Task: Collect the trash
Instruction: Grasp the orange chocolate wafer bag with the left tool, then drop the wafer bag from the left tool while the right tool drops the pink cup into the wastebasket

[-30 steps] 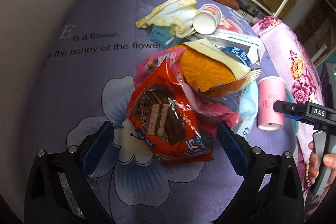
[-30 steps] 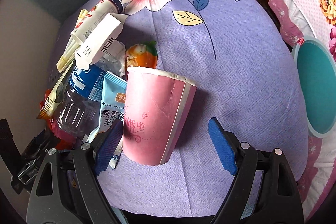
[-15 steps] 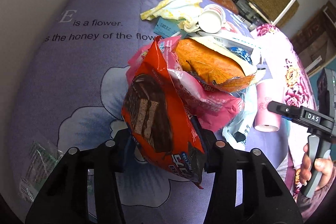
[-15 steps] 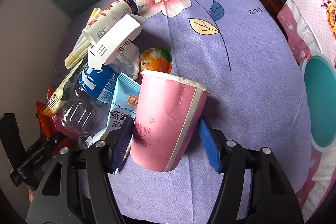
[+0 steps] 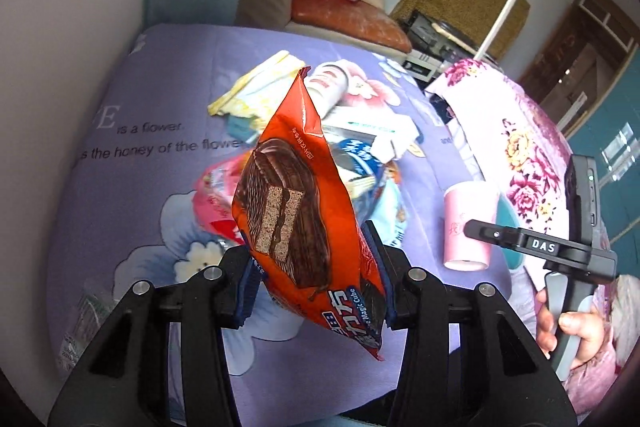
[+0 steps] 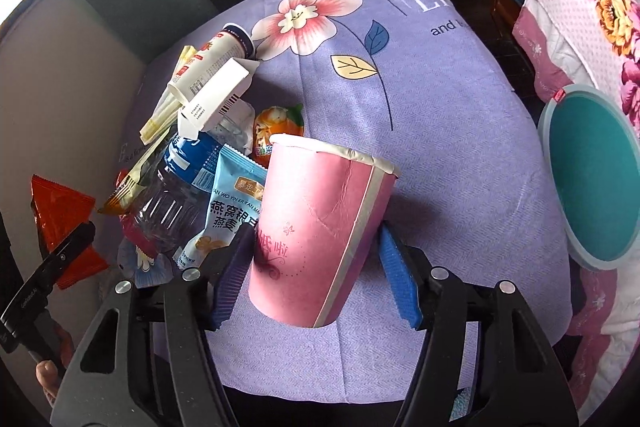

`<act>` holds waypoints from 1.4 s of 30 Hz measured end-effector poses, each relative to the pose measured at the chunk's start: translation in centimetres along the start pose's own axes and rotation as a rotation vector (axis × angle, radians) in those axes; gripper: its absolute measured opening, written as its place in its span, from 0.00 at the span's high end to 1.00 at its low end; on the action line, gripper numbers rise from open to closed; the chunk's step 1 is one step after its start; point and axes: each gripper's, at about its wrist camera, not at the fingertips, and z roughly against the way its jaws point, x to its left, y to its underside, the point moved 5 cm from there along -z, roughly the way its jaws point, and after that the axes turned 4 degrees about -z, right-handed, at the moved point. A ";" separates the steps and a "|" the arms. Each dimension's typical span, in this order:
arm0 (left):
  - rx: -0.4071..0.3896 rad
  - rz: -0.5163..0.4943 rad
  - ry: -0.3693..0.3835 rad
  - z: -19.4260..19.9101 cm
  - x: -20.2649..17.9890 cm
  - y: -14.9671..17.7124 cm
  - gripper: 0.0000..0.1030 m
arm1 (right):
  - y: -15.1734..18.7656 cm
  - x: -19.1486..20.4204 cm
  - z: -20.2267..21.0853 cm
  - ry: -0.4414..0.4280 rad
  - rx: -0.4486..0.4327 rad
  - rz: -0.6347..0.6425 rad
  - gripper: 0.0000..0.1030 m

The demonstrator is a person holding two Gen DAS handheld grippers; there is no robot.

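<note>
Above the counter's left-side pile, the left tool pinches the orange wrapper low; it could slip free. Near the right edge, the right tool squeezes the pink cup, which may crumple.

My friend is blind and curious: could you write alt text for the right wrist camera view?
The right gripper clamps an upside-down pink paper cup over a purple floral cloth. Left of it lies a trash pile with a clear plastic bottle and a white carton; a teal bin sits at right.
</note>
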 end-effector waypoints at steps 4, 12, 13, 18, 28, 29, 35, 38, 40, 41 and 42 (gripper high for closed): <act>0.034 -0.075 0.047 -2.1 -4.1 -0.7 0.54 | 0.1 -1.8 1.2 0.000 -0.026 -0.035 0.41; 0.141 -0.177 0.124 -7.5 -10.9 -0.4 0.54 | -0.1 -5.8 4.0 0.052 -0.119 -0.068 0.41; 0.156 -0.189 0.131 -8.0 -11.7 -0.1 0.54 | -0.2 -6.3 4.2 0.050 -0.127 -0.074 0.41; 0.220 -0.259 0.143 -11.1 -15.8 0.9 0.53 | -0.7 -9.4 5.4 0.044 -0.163 -0.125 0.41; 0.280 -0.378 0.144 -14.8 -22.3 1.0 0.53 | -1.0 -18.0 7.9 0.077 -0.230 -0.278 0.41; 0.286 -0.387 0.146 -15.1 -22.9 0.9 0.53 | -1.0 -18.9 8.1 0.085 -0.238 -0.293 0.41; 0.308 -0.443 0.166 -17.5 -27.3 0.1 0.53 | -1.0 -23.7 9.6 0.118 -0.281 -0.377 0.41; 0.302 -0.474 0.180 -18.4 -29.8 -0.5 0.53 | -0.9 -25.8 10.5 0.140 -0.298 -0.409 0.41; 0.304 -0.493 0.191 -19.0 -31.3 -0.7 0.53 | -0.8 -26.9 10.9 0.154 -0.305 -0.427 0.41; 0.307 -0.501 0.196 -19.4 -32.0 -0.7 0.53 | -0.8 -27.5 11.1 0.161 -0.307 -0.435 0.41; 0.310 -0.508 0.202 -19.7 -32.7 -0.7 0.53 | -0.7 -28.0 11.2 0.166 -0.308 -0.442 0.41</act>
